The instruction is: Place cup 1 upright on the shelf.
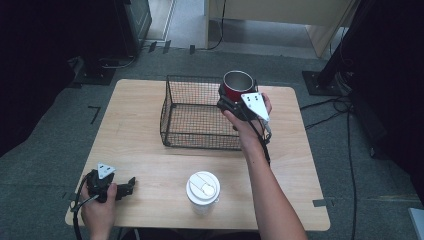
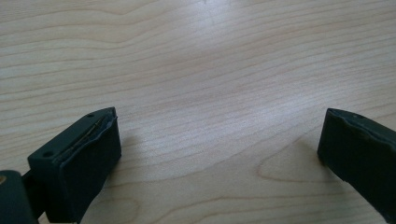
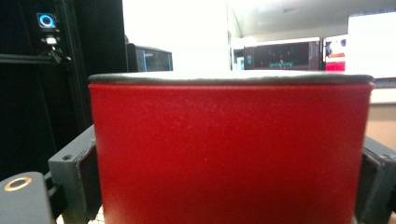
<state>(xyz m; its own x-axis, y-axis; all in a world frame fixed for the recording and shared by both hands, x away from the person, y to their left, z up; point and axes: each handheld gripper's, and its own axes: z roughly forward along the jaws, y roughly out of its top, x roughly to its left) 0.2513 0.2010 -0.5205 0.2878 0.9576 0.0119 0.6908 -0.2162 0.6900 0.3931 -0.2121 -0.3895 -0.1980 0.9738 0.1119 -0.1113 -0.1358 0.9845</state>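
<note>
— Above the table's far right, what's held?
— Right gripper [image 1: 234, 100] clamps a red cup [image 1: 238, 85] over the wire basket [image 1: 172, 112] corner.
— Left gripper [image 2: 219, 144]?
— Jaws spread, nothing between, resting on wood.
— Right gripper view?
— Cup [image 3: 229, 149] gripped across its smooth, rigid, probably light wall.

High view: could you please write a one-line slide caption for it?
Right gripper holds a red metal cup over the black wire basket; left gripper rests open near a white-lidded cup.
</note>
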